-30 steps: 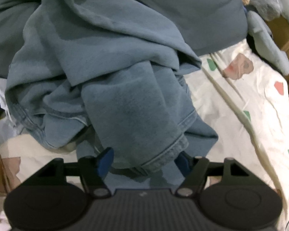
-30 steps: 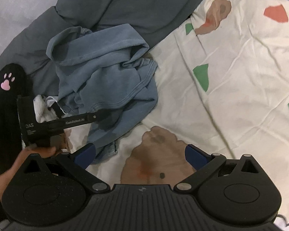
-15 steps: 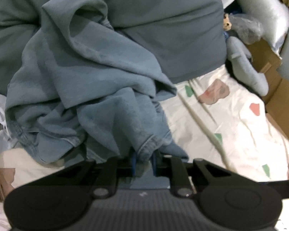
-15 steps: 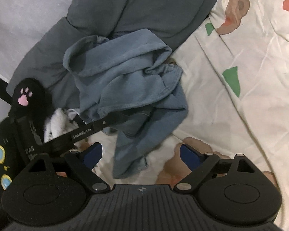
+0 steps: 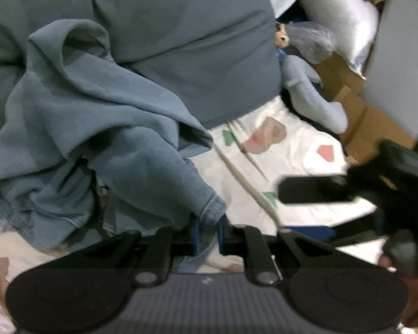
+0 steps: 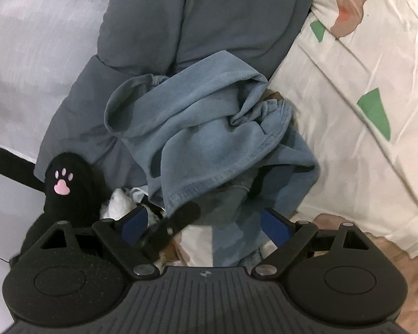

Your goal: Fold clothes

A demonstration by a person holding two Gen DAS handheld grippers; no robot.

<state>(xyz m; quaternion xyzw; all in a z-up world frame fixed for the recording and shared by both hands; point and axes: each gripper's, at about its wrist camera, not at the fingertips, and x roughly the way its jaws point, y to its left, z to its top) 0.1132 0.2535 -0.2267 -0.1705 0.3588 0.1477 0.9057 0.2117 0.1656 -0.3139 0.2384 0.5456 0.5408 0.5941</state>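
On the bed, a white sheet (image 6: 356,150) printed with green, red and brown patches covers the 3 o'clock half of the right wrist view. A dark grey duvet (image 6: 197,19) lies bunched from 12 o'clock down toward the centre, partly under the clothes. A black plush toy with a pink paw print (image 6: 62,183) sits at 9 o'clock, touching a white fluffy item (image 6: 117,203) just beside it. In the left wrist view a pale blue plush (image 5: 309,94) lies at 2 o'clock beside brown cardboard boxes (image 5: 356,117), with a silvery pillow (image 5: 340,8) above them.

The faded blue sweatshirt (image 5: 97,128) is heaped in a crumpled mound at the middle of both views, resting on the sheet and against the duvet, hood opening toward 11 o'clock in the left wrist view. Its folds hide most of what lies below.

The left gripper (image 5: 207,235) is low at 6 o'clock, its blue pads drawn close together and clamped on the ribbed sleeve cuff (image 5: 211,211) of the sweatshirt, the sleeve rising from the pinch toward the mound.

The right gripper (image 6: 204,224) points down over the near edge of the mound with its blue pads (image 6: 274,224) spread wide apart, cloth hanging between them but not pinched. From the left wrist view the right gripper shows as a blurred black shape at 3 o'clock, above the sheet
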